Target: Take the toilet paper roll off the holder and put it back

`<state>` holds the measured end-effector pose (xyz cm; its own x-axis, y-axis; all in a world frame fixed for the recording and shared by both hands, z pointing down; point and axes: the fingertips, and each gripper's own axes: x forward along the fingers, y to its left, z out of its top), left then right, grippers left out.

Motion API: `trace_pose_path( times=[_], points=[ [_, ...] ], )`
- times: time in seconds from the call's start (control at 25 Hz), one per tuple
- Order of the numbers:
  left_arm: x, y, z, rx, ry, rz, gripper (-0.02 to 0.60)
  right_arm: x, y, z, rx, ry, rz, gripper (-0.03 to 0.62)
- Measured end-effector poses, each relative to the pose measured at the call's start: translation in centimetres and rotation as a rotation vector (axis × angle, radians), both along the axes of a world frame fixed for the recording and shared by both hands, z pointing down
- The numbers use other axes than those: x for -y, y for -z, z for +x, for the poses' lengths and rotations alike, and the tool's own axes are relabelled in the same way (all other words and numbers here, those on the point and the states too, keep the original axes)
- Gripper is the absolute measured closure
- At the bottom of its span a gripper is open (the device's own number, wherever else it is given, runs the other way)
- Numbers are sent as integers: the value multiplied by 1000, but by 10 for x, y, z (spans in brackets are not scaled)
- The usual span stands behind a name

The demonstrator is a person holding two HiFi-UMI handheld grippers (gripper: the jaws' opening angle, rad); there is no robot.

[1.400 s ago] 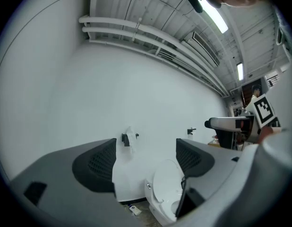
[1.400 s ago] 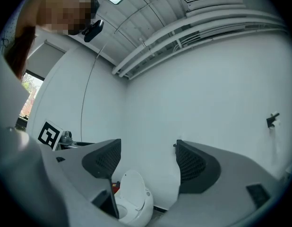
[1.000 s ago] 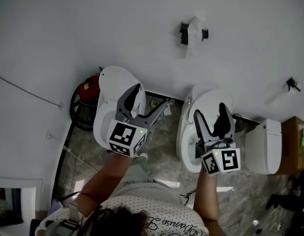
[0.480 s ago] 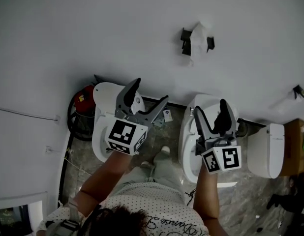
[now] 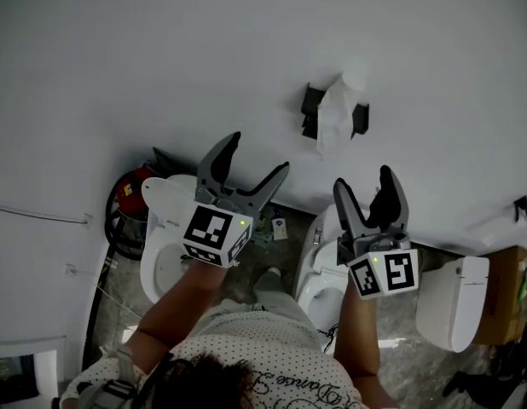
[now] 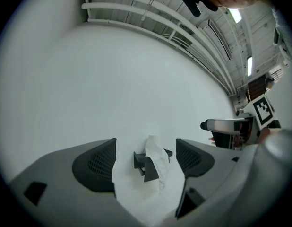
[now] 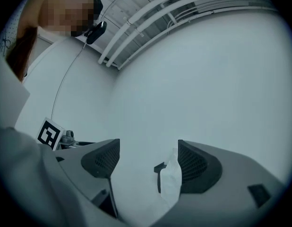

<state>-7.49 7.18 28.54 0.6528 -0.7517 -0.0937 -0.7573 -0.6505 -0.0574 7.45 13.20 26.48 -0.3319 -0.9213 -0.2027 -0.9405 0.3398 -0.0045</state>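
Note:
A black holder (image 5: pixel 311 111) is fixed to the white wall, with a white toilet paper roll (image 5: pixel 337 113) on it and a loose tail hanging down. Both grippers stand below it, apart from it, with open jaws and nothing between them. The left gripper (image 5: pixel 253 158) is to the lower left of the holder, the right gripper (image 5: pixel 366 186) just beneath it. The left gripper view shows the roll (image 6: pixel 155 163) and holder (image 6: pixel 141 161) framed between its jaws. In the right gripper view the roll (image 7: pixel 171 178) hangs close to the right jaw, with the holder (image 7: pixel 159 167) beside it.
Two white toilets (image 5: pixel 165 244) (image 5: pixel 325 273) stand on the stone floor below the grippers. A white bin (image 5: pixel 450 298) sits at the right, a red vessel (image 5: pixel 130 191) and dark hose at the left. A small black fitting (image 5: pixel 524 206) is on the wall far right.
Both grippers have risen toward the wall holder, and the holder sits lower and nearer in the head view. The jaws have stayed as wide as before.

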Motion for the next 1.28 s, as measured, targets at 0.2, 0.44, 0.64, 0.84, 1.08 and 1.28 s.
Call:
trace_pose_path(
  times=[0.2,0.44,0.64,0.84,1.08,1.28],
  points=[
    [48,10,26,-12,53,11,202,55,13,28,-10,38,18,206],
    [82,9,41,-12,76,-1,202,94,13,40,3,82,24,215],
    [117,5,49,-12,53,-11,199,128,4,47,6,47,-10,179],
    [157,2,51,-13,36,-16,176,161,-7,52,-3,2,-59,157],
    [201,-9,60,-6,-49,-40,166,200,-18,47,-36,-70,-98,143],
    [238,-22,51,24,-54,-55,163,226,-29,41,-29,-120,-127,120]
  ],
)
